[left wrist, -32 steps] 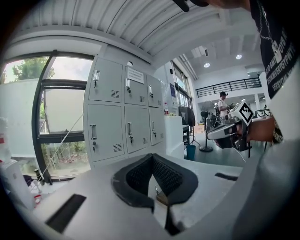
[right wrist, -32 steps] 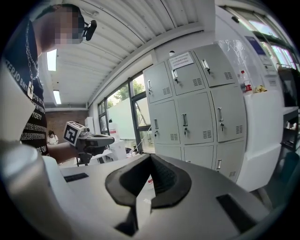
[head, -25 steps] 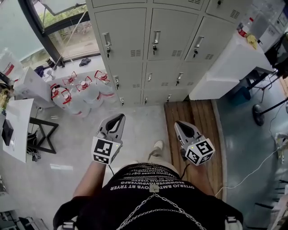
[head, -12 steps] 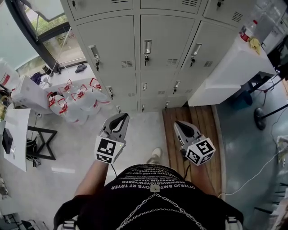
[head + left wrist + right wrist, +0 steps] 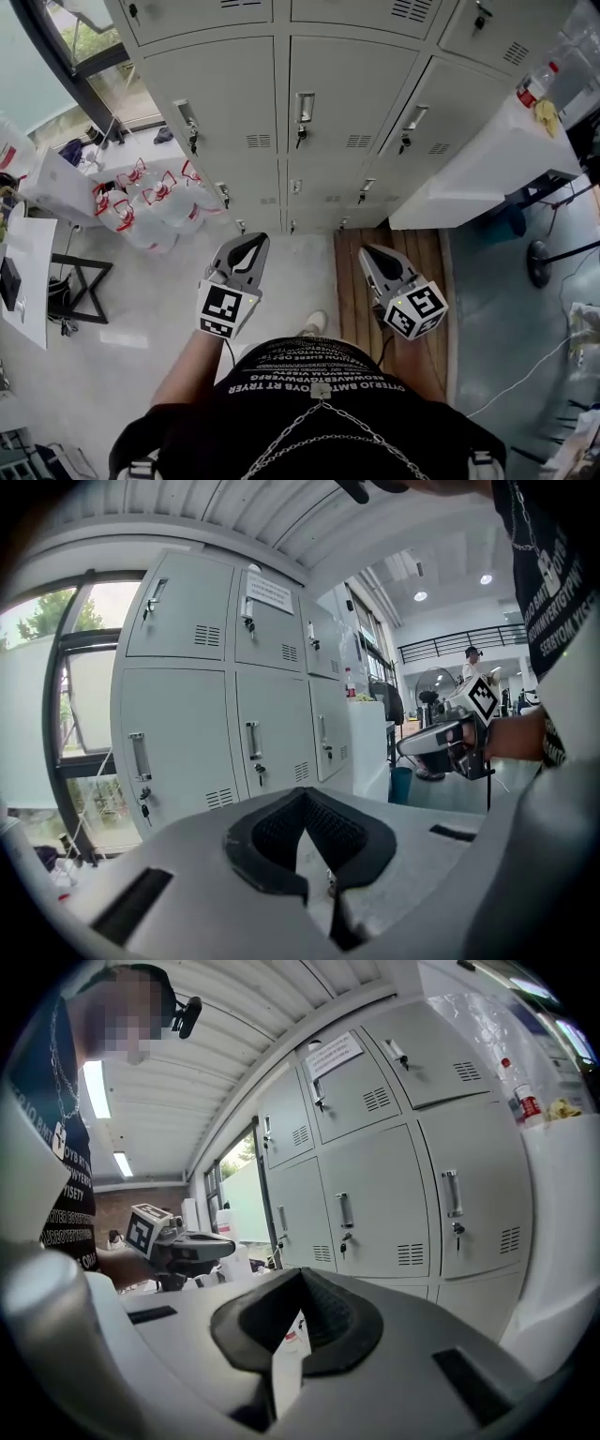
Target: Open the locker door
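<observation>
A bank of grey lockers (image 5: 309, 112) fills the top of the head view, all doors shut. Each door carries a metal handle with a keyed lock: the middle handle (image 5: 304, 106), the left handle (image 5: 185, 116) and the right handle (image 5: 413, 117). My left gripper (image 5: 247, 243) and right gripper (image 5: 371, 254) are held side by side, pointing at the lockers and well short of them. Both are shut with nothing between the pads. In the left gripper view the gripper (image 5: 302, 797) faces the lockers (image 5: 272, 714). The right gripper (image 5: 302, 1279) points below a handle (image 5: 345, 1210).
Several water jugs (image 5: 150, 202) stand at the lockers' left foot, beside a window (image 5: 84, 37). A white counter (image 5: 487, 159) with a bottle (image 5: 530, 89) juts out at the right. A wooden platform (image 5: 398, 248) lies under my right gripper. A black table frame (image 5: 80, 286) stands far left.
The lockers have grown nearer and larger in the head view as the person walks toward them. Both grippers travel forward together and stay shut.
</observation>
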`<state>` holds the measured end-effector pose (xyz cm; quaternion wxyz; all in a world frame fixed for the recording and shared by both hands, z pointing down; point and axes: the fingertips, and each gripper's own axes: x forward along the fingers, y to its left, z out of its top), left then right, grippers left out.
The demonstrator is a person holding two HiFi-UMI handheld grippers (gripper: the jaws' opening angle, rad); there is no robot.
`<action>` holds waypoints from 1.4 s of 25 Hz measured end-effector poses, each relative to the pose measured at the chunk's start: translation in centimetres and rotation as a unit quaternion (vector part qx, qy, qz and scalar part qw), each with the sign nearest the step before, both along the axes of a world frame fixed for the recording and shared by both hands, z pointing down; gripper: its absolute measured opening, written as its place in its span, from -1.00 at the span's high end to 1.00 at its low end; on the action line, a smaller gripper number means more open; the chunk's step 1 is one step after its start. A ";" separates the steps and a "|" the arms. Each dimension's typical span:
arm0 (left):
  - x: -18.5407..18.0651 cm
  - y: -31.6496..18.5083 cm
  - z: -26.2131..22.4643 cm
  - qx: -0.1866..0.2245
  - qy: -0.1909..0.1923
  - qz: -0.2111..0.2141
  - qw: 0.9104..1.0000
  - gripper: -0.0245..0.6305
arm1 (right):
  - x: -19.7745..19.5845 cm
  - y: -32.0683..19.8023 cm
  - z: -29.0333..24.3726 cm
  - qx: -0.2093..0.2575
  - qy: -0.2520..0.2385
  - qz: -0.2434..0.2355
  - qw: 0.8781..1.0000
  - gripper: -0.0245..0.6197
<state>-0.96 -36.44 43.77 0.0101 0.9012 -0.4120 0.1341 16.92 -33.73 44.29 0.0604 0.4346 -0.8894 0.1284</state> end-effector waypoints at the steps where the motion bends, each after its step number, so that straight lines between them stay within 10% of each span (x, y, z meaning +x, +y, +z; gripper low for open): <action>1: 0.1 -0.4 -0.1 0.002 0.000 -0.005 1.000 0.91 | 0.3 -0.5 0.0 0.001 -0.001 -0.003 1.000 0.93; 17: 6.9 -5.0 -0.3 0.016 -0.021 -0.033 0.999 0.91 | 6.7 -8.0 1.4 -0.015 0.001 -0.052 0.999 0.93; 35: 0.2 -15.3 0.4 0.016 -0.033 -0.027 0.999 0.91 | -4.5 -20.8 -2.1 0.029 0.003 -0.083 0.996 0.93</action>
